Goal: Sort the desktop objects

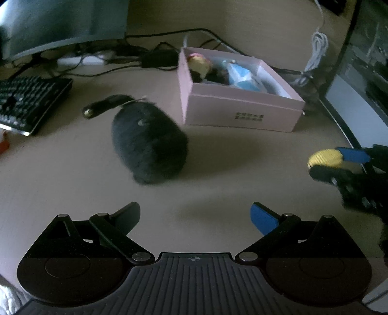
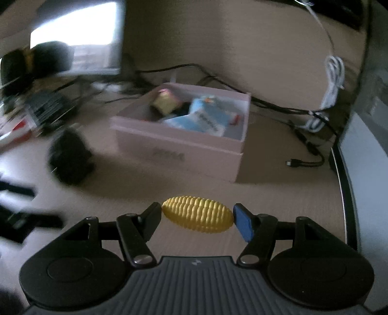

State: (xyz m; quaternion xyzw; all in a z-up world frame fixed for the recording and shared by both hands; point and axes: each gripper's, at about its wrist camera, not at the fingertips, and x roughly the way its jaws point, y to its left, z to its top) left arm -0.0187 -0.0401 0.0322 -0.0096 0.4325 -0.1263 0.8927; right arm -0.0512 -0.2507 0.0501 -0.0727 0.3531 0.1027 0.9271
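My right gripper (image 2: 197, 216) is shut on a yellow ribbed corn-shaped toy (image 2: 197, 216), one pad at each end, held above the desk. The left wrist view has that same toy (image 1: 324, 157) at its right edge, between the right gripper's fingers (image 1: 352, 155). My left gripper (image 1: 195, 214) hangs open over bare desk with nothing between its fingers. Ahead of it lies a dark furry object (image 1: 149, 143), also seen blurred from the right wrist (image 2: 70, 157). An open pink box (image 1: 242, 106) (image 2: 179, 147) beyond holds a blue packet and other small items.
A black stick with a gold tip (image 1: 104, 105) lies behind the furry object. A keyboard (image 1: 29, 101) and monitor (image 1: 60, 21) stand at the left, black cables behind the box. A coiled white cable (image 2: 332, 84) and a black plug (image 2: 303, 163) lie right, near a dark edge (image 1: 339, 116).
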